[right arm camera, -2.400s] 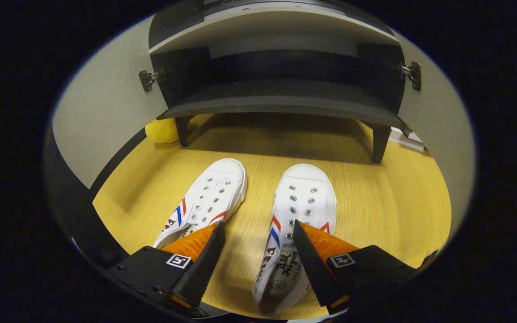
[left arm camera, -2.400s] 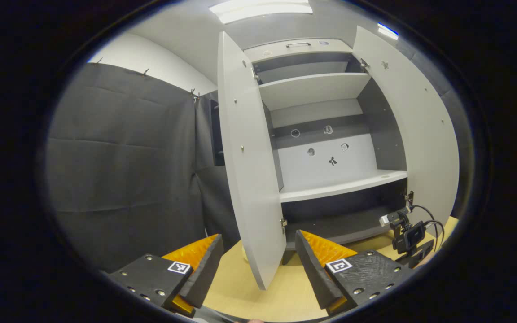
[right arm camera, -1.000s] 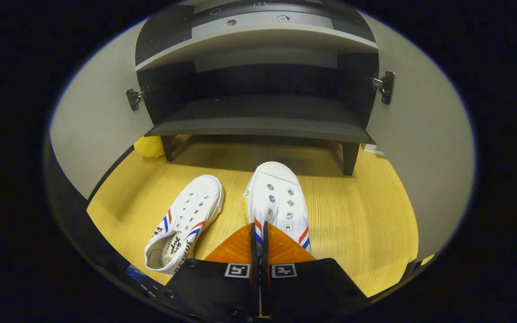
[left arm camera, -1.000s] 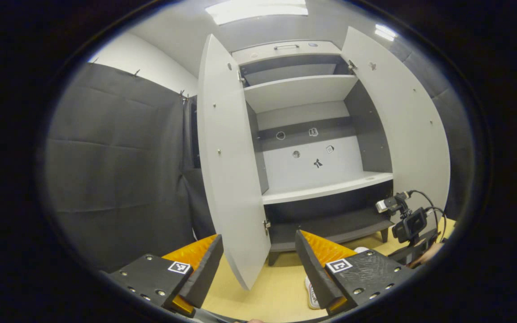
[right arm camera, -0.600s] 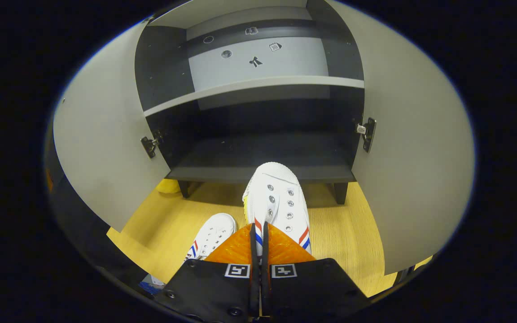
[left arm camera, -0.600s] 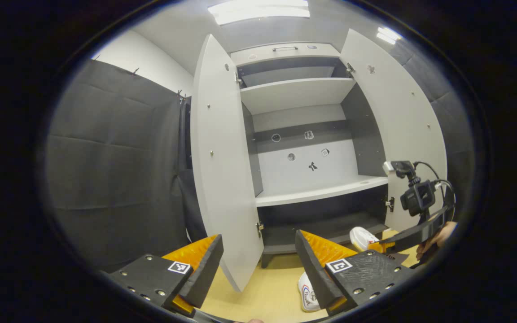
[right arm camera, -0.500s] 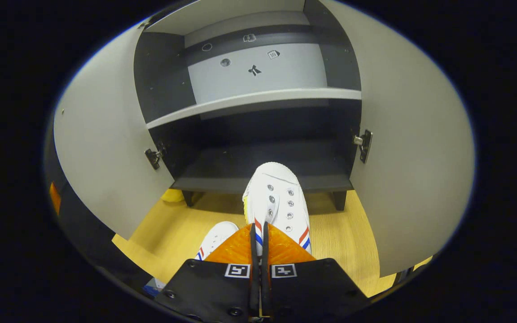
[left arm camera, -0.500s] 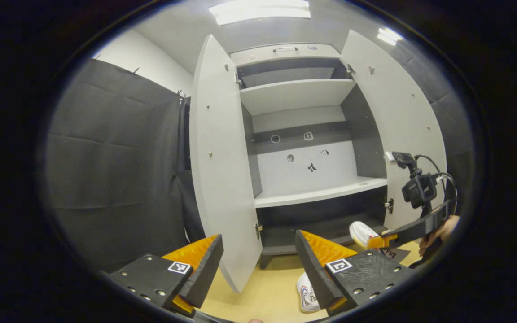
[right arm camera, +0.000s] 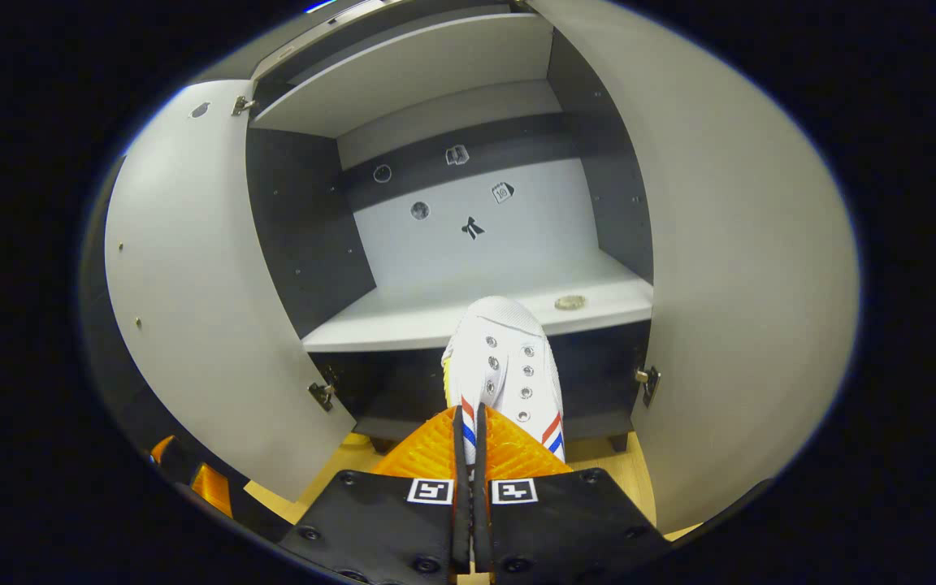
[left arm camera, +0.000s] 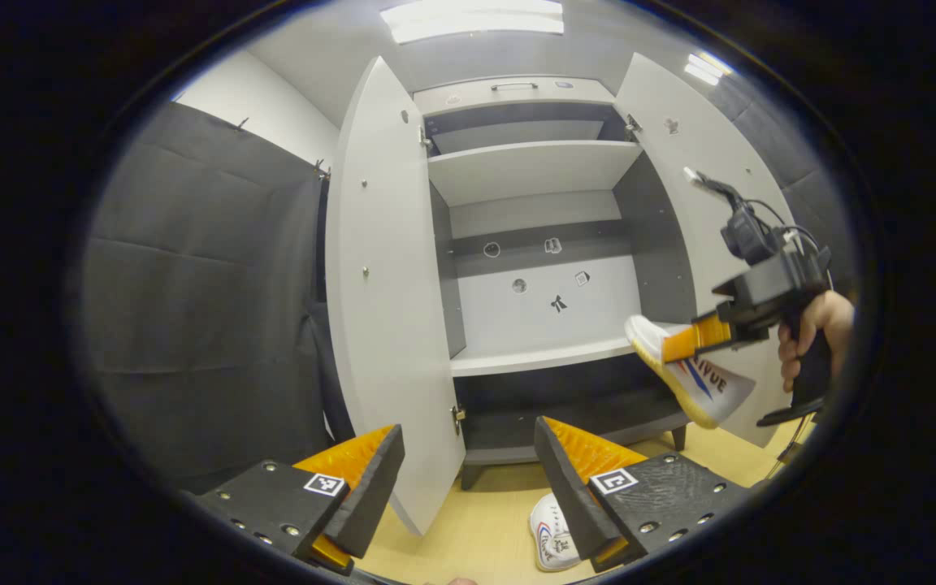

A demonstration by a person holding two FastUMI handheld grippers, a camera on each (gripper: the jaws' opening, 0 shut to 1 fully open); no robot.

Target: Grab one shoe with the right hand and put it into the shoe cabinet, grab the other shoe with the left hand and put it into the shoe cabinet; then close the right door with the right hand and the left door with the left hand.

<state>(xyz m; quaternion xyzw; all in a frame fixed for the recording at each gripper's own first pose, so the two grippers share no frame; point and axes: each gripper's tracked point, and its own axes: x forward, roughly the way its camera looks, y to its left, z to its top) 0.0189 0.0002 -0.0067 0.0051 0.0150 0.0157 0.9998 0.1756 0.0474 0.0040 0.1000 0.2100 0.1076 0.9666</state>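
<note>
While the left door (left arm camera: 383, 325) of the shoe cabinet (left arm camera: 533, 171) stands wide open, the left gripper (left arm camera: 468, 479) waits low in front of it with its two fingers spread apart and nothing between them. Down on the yellow wood floor (left arm camera: 476, 528), just by the left gripper's right finger, lies one white shoe (left arm camera: 553, 532). Inside the cabinet, the middle shelf (left arm camera: 541, 357) is light grey, and small stickers (left arm camera: 557, 303) dot the back wall. Farther right, the other white shoe (left arm camera: 691, 374) is up in the air, its toe at the front edge of that shelf. The right gripper (right arm camera: 468, 426) has its fingers pressed together on the back part of this shoe, and a hand (left arm camera: 813, 337) holds the gripper. Behind it the right door (left arm camera: 712, 195) is open too.
</note>
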